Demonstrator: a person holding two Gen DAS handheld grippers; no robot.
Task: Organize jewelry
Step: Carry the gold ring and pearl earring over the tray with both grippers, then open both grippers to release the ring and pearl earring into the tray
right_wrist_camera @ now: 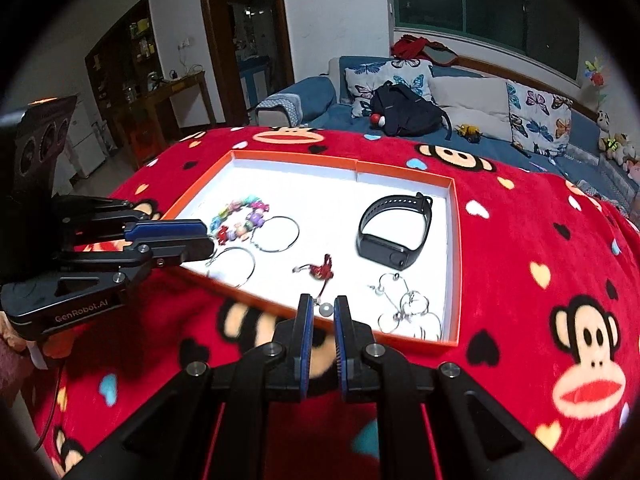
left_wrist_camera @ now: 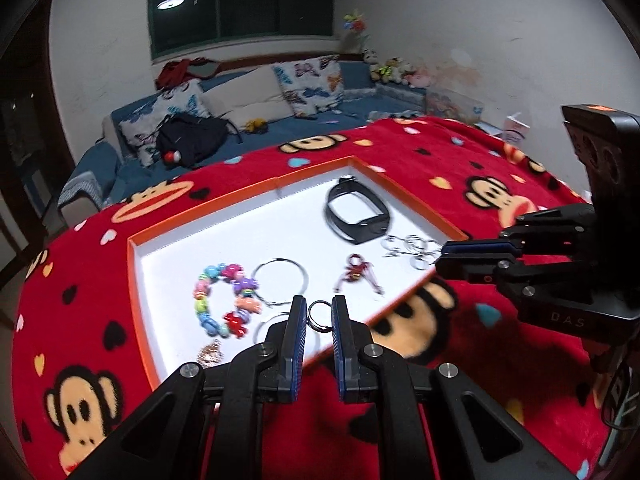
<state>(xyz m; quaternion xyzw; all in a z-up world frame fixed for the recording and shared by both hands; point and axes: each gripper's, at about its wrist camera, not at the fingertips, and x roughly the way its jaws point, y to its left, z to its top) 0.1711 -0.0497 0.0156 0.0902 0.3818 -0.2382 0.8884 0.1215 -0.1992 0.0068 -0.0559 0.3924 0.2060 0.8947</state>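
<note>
Inspector: Blanket [left_wrist_camera: 400, 152], red fleece with monkey faces and hearts, covers the work surface. On it sits a shallow orange-rimmed tray [left_wrist_camera: 134, 280] with a white floor. Behind: a blue sofa [left_wrist_camera: 352, 76] with butterfly cushions [left_wrist_camera: 310, 84], a black backpack [left_wrist_camera: 192, 138] and a dark window [left_wrist_camera: 240, 0].

Clerk: And the jewelry?

Inspector: In the tray: a bead bracelet [left_wrist_camera: 224, 300] in many colours, a thin wire hoop [left_wrist_camera: 280, 280] touching it, a red charm piece [left_wrist_camera: 356, 272], a black wristband [left_wrist_camera: 356, 210] toward the far side, and a cluster of silver rings [left_wrist_camera: 412, 250] near the right rim.

Clerk: Tools?

Inspector: The left gripper [left_wrist_camera: 319, 312] is clamped on a small dark ring [left_wrist_camera: 319, 314], held above the tray's near edge. The right gripper [right_wrist_camera: 323, 310] is closed on a small pearl-like bead [right_wrist_camera: 325, 310] (a thin strand runs from it toward the red charm), over the near rim.

Clerk: Differences between views?

Inspector: Only the right wrist view shows the doorway [right_wrist_camera: 244, 40] and a wooden side table [right_wrist_camera: 180, 88] on the left. Only the left wrist view shows the stuffed toys [left_wrist_camera: 390, 68] clearly grouped at the sofa's corner, and a gold trinket [left_wrist_camera: 210, 354] at the tray's near end.
</note>
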